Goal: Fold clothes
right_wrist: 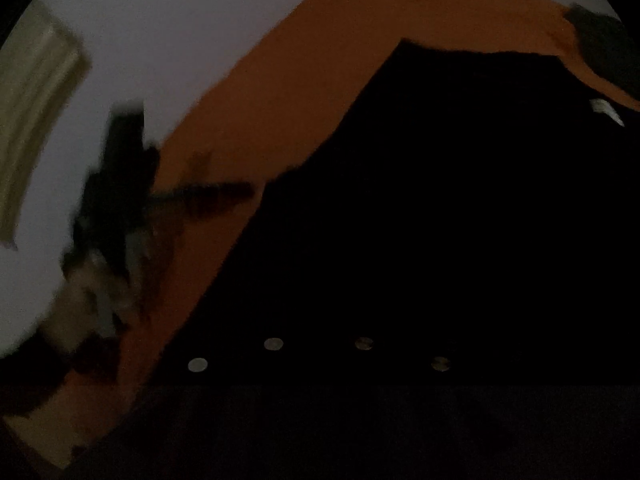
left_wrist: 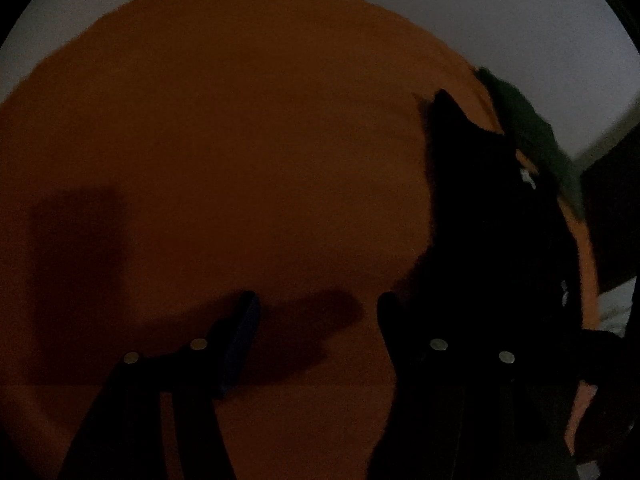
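Note:
The scene is very dark. A black garment (left_wrist: 488, 216) lies on an orange surface (left_wrist: 224, 128) at the right of the left wrist view. My left gripper (left_wrist: 318, 312) hovers open over the orange surface, and its right finger overlaps the garment's edge with nothing held. In the right wrist view the black garment (right_wrist: 460, 200) fills most of the frame. My right gripper (right_wrist: 320, 304) merges into it, its fingertips lost in the dark. Its mounting screws sit close together, so the jaws are shut on the black cloth. A small white label (right_wrist: 606, 110) shows on the garment.
A dark green cloth (left_wrist: 532, 136) lies beyond the black garment at the orange surface's far right edge. A pale wall (right_wrist: 140, 40) surrounds the surface. A blurred dark gripper and hand (right_wrist: 116, 200) appear at the left of the right wrist view.

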`<action>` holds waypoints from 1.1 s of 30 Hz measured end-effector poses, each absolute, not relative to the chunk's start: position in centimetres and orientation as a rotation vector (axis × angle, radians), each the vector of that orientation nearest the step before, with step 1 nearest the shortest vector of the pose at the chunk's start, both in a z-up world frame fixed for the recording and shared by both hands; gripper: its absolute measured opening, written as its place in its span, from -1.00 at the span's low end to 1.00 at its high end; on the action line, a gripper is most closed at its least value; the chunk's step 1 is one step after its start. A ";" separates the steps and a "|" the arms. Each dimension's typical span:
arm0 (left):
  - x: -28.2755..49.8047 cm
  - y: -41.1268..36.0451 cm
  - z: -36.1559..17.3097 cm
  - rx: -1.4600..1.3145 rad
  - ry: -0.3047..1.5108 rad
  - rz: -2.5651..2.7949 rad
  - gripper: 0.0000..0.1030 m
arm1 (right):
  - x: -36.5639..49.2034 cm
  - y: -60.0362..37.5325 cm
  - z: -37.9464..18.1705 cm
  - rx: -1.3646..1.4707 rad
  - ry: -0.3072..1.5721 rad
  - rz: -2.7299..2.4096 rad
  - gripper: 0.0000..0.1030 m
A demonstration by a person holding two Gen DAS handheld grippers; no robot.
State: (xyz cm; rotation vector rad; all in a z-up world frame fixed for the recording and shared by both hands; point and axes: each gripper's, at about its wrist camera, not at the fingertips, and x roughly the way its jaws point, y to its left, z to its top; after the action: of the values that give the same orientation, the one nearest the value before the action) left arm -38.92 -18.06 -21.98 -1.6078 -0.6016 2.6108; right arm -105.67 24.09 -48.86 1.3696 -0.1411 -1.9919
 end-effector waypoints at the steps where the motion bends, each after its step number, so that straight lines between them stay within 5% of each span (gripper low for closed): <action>1: -39.0 -18.4 -21.8 -1.600 -0.636 2.606 0.22 | -106.2 24.2 -48.3 1.340 -0.188 -2.009 -0.91; 7: -40.4 -17.0 -20.2 -1.532 -0.695 2.557 0.22 | -108.5 22.4 -48.5 1.276 -0.345 -2.022 -0.71; 17: -42.7 -9.6 -22.5 -1.649 -0.140 2.628 0.25 | -105.7 22.0 -51.7 1.510 -0.160 -1.995 -0.71; 24: -43.2 -10.8 -20.3 -1.652 -0.226 2.706 0.25 | -100.0 31.8 -46.3 1.488 -0.120 -2.110 -0.69; 33: -51.0 -9.9 -17.9 -1.580 -0.599 2.501 0.26 | -99.7 52.8 -45.4 1.479 -0.513 -2.304 -0.68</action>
State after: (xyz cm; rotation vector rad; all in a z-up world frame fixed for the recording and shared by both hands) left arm -50.96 -9.86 -17.87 -1.5798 -0.5994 2.5006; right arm -99.70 52.84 -45.40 1.4795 -0.5129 -2.3039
